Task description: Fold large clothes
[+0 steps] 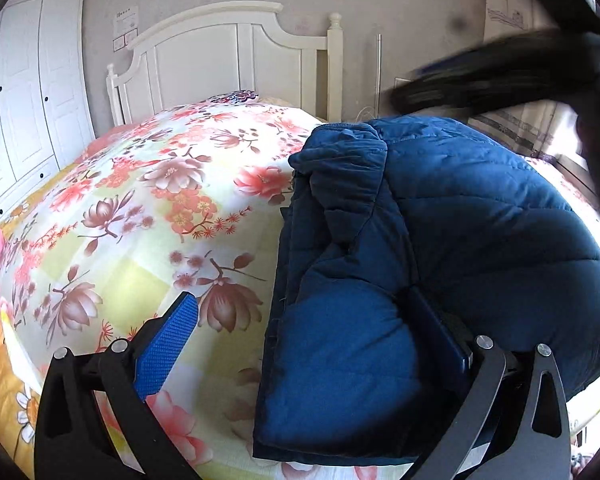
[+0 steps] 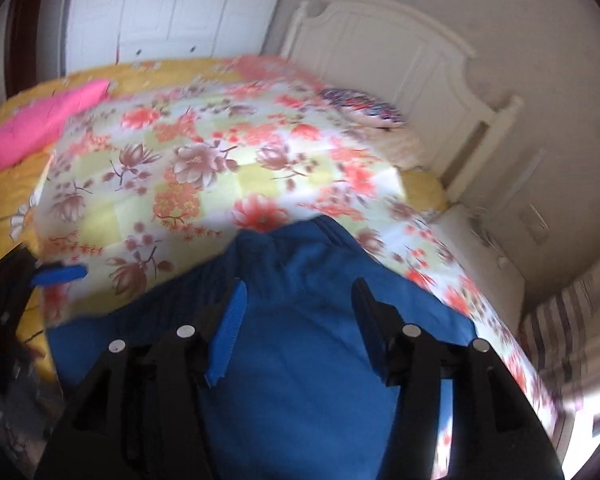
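White headboard (image 1: 228, 44) backs a floral quilt (image 1: 148, 208); at 3 o'clock lies the folded navy puffer jacket (image 1: 440, 240). Left gripper (image 1: 312, 320) gapes around its edge; right gripper (image 2: 300, 320) hovers open above. No legible writing.

Both the left gripper (image 1: 304, 344) and right gripper (image 2: 300, 312) have black slotted arms, round silver screws, and blue textured pads (image 2: 230, 328) nearest the jacket (image 1: 440, 240).

Daylight, bright, coming in from the side right of the headboard (image 1: 236, 56); glare blows out the quilt (image 1: 140, 216) edge there. Left wrist view sharp apart from a dark motion smear right of the headboard. Right wrist view motion-blurred throughout. Fisheye bending, dark corners.
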### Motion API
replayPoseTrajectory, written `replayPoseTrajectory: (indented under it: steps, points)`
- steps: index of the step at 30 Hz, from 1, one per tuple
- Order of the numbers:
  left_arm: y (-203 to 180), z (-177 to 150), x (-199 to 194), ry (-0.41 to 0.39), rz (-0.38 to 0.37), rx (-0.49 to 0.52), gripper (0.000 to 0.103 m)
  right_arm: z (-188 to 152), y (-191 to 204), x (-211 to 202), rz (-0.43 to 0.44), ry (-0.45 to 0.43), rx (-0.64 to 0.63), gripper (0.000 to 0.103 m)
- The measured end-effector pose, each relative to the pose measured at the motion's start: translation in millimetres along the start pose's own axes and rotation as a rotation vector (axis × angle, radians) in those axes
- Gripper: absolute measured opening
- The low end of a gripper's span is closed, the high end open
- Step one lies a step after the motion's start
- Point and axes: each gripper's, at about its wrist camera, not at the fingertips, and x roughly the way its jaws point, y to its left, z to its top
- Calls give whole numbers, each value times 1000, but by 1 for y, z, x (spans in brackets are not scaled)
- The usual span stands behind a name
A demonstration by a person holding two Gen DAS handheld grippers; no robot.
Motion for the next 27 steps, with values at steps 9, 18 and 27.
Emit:
replayPoseTrajectory:
  steps: [9,18,27]
  points:
    - [-4,-1,-2,17,4,17,99,-145,4,-48,23,-84,173,60]
    - [-13,0,-4,19,71,58,99,-188,32,-78,-37,-169,232,61]
    - [-11,-2,-6,15,66,40,99,-233,73,-103,-125,-64,168,69]
